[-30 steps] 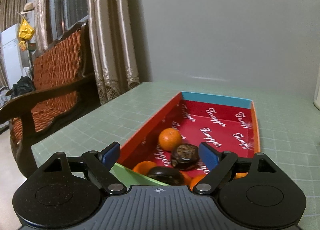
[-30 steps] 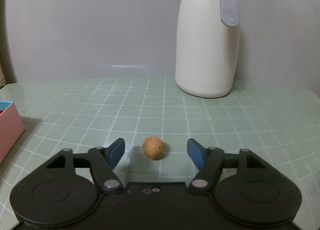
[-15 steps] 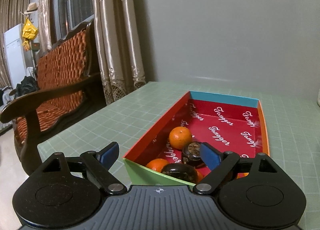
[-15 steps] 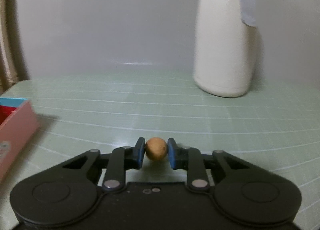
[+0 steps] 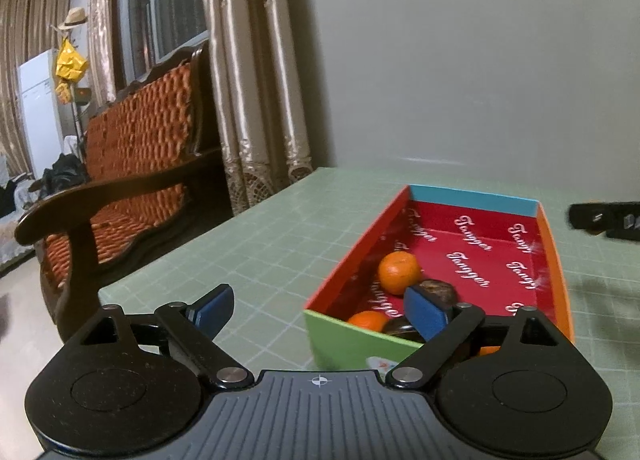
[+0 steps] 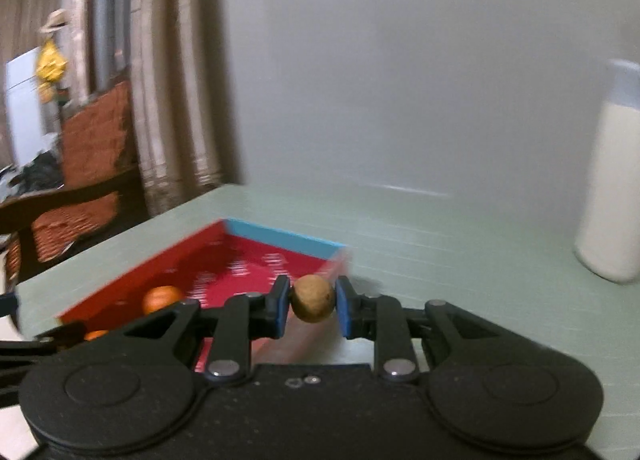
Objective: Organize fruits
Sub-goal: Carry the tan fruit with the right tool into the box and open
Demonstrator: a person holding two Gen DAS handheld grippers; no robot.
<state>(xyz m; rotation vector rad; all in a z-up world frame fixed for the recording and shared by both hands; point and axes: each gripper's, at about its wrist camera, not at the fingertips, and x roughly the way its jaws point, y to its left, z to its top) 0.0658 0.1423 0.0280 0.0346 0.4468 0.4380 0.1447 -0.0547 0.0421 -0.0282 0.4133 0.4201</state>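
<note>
One small brown fruit (image 6: 312, 303) sits squeezed between the two blue pads of the right gripper (image 6: 311, 306), low in the middle of the right wrist picture, just in front of the near right corner of the red box (image 6: 224, 256). Two oranges (image 5: 399, 272) and some dark fruits (image 5: 437, 291) lie in the near end of that box on the green table (image 5: 256, 244), at the lower right of the left wrist picture. Down there the left gripper (image 5: 316, 310) stands wide with nothing between its pads, its jaws have just been opening, and its right pad is in front of the dark fruits.
</note>
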